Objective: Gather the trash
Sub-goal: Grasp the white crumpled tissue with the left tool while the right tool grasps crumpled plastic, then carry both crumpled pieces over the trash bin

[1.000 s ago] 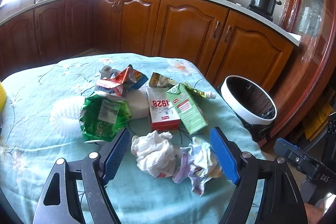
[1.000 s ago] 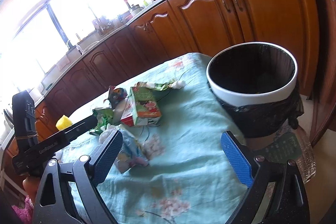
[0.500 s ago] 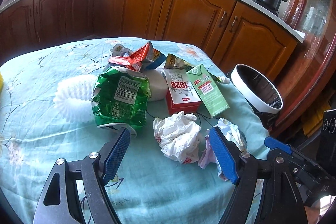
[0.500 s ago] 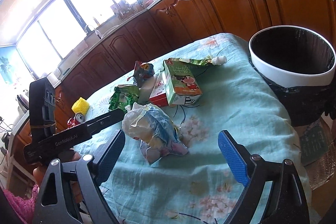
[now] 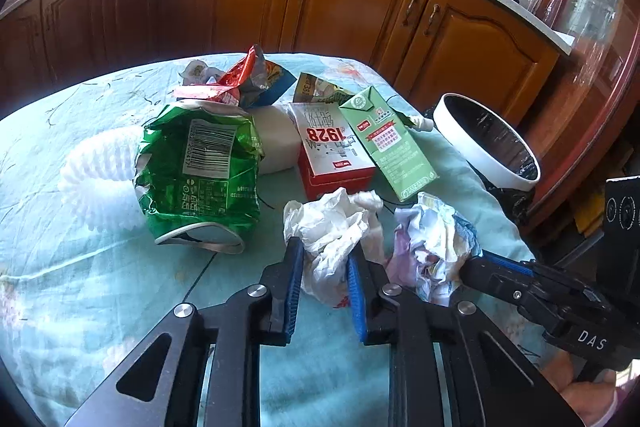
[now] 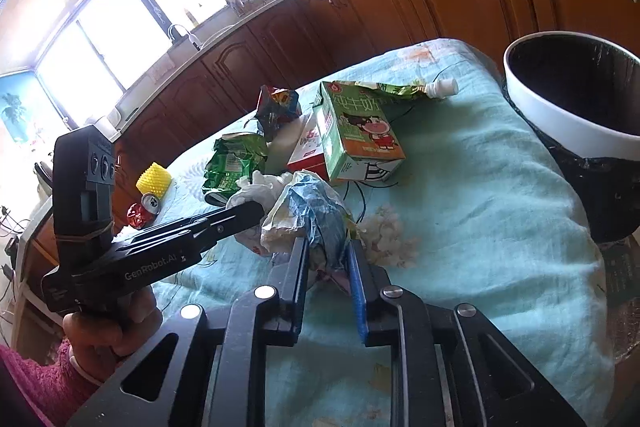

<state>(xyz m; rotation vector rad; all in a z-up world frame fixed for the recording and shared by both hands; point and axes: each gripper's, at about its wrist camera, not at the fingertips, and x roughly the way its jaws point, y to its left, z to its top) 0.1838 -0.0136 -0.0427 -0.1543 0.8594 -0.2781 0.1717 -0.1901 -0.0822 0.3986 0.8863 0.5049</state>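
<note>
Each hand-held gripper (image 5: 323, 259) was black, with blue pads (image 6: 357, 291), silver screws; left hand (image 6: 108, 331) wore a pink sleeve (image 6: 36, 387).

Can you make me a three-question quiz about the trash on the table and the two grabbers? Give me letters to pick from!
1. Where is the trash bin?
A. beside the table's right edge
B. on the counter
C. in the middle of the table

2. What colour is the crushed chip bag?
A. yellow
B. green
C. purple

3. What is the left gripper doing?
A. hanging wide open
B. closed on the white crumpled paper
C. holding the green carton

Answers: 1 A, its white rim sits just past the tablecloth's edge. 2 B, shiny green foil. 3 B, both blue fingers press the white wad.
</note>
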